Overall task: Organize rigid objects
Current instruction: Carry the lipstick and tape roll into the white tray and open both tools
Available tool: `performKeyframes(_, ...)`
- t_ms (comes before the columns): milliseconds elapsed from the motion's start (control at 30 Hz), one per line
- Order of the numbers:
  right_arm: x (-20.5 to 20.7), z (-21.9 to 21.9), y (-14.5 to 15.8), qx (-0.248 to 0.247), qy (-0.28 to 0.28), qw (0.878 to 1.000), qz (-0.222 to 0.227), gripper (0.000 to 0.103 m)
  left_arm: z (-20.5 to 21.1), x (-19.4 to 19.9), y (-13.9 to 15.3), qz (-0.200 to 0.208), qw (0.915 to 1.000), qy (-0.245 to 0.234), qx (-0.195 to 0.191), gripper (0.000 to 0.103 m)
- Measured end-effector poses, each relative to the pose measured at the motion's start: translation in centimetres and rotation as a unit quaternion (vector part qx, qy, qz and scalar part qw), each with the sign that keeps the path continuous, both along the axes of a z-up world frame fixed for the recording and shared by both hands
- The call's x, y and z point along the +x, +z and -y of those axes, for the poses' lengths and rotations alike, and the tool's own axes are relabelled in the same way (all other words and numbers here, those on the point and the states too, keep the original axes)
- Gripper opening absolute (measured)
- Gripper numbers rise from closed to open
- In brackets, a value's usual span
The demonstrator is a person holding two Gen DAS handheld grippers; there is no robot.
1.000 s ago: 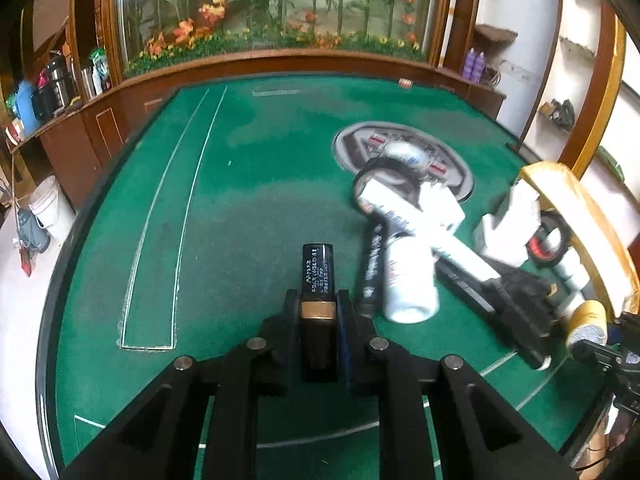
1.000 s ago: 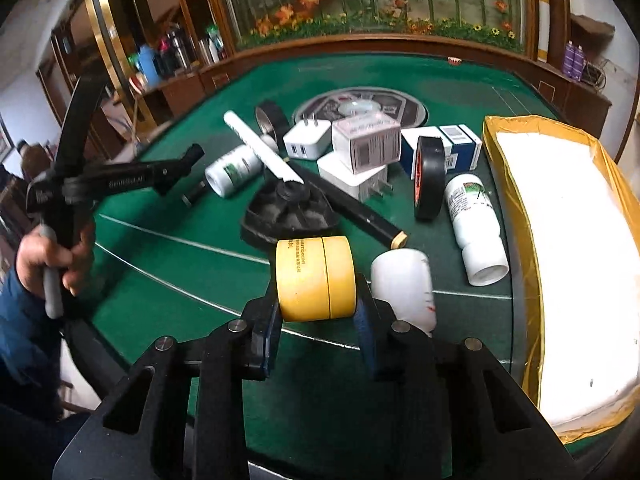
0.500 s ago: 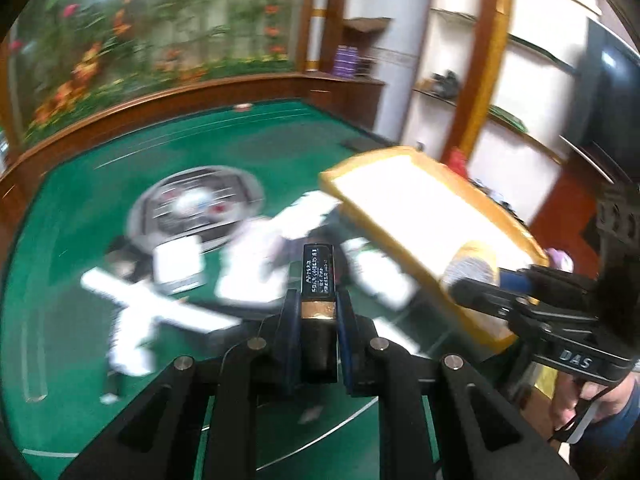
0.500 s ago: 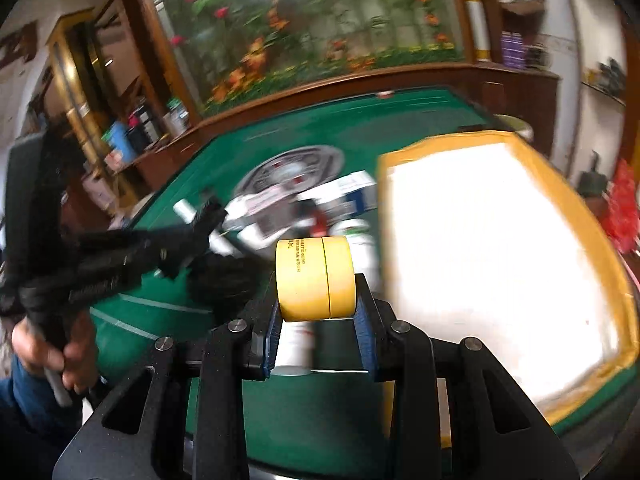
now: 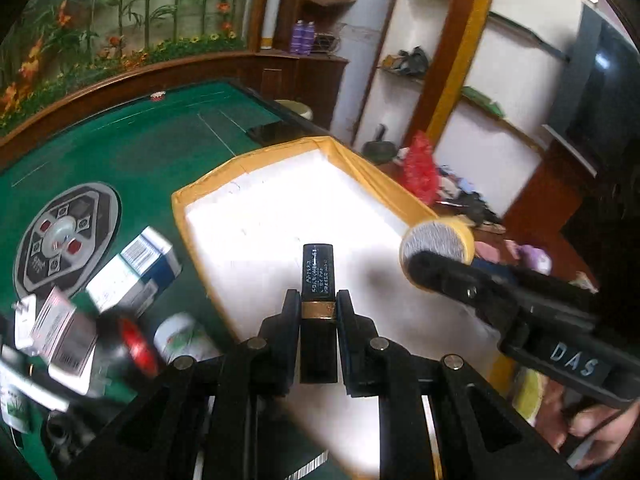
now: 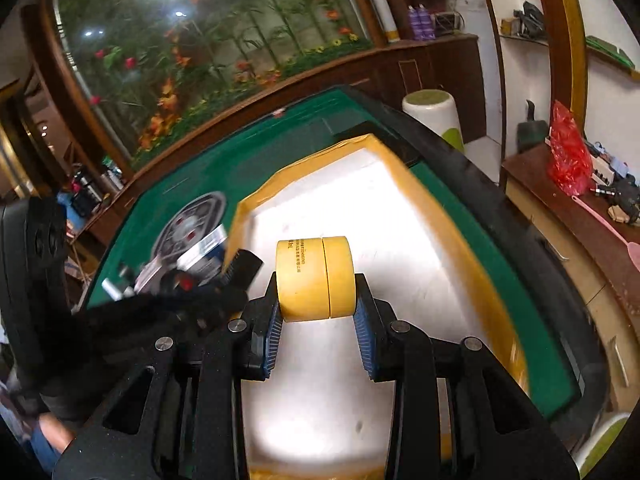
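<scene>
L tongs gripping black tube, R tongs w/ yellow jar, over tray

Matt green felt covered the desk. The glossy black plastic tube had a gold metallic band; the smooth yellow plastic jar looked satiny.

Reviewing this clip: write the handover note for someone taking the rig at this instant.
Left gripper: jaws shut on the black tube with gold band, held above the yellow-rimmed tray.
Right gripper: jaws shut on the yellow jar, also over the tray's white floor.
Done: both items lifted and carried to the tray; nothing lies in the visible part of it.
Left: release both into the tray, then fetch the rest from the green table: blue-white boxes, white bottle, black tape roll.
</scene>
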State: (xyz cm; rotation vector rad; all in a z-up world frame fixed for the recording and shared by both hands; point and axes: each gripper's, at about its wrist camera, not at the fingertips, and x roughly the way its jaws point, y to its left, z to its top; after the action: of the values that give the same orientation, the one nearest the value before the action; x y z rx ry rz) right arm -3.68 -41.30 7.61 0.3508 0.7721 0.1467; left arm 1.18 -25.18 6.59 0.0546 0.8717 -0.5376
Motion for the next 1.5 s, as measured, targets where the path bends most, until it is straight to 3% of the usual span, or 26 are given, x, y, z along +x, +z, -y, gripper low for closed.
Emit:
performKeyframes(233, 7.5, 0.7, -1.7, 0.001, 0.005, 0.998, -0.057, 0.032, -0.1, 1.5, -1.8, 0.007, 0.9983, 0.053, 0.02, 0.017)
performKeyframes(433, 10.6, -0.3, -3.9, -0.011, 0.005, 0.996, -0.084, 0.031, -0.5, 1.7, -1.8, 0.023, 0.9957, 0.085, 0.03, 0.017)
performKeyframes(600, 11.5, -1.2, -4.8, -0.028, -0.003, 0.996, -0.085, 0.031, 0.0, 2.0, -2.7, 0.01, 0.9943, 0.086, 0.062, 0.018)
performKeyframes(900, 11.8, -2.4, -4.9, -0.031, -0.001, 0.997, -0.067, 0.031, 1.1, 1.2, -3.0, 0.042, 0.9905, 0.081, 0.103, 0.018)
performKeyframes(1100, 11.5, -2.7, -4.4, -0.024, 0.01, 0.998, -0.049, 0.032, 0.7, 1.3, -2.7, 0.033, 0.9924, 0.087, 0.081, 0.018)
performKeyframes(1500, 11.1, -2.1, -4.1, -0.003, 0.01, 0.999, -0.038, 0.033, 1.7, 1.2, -3.0, 0.044, 0.9915, 0.075, 0.097, 0.019)
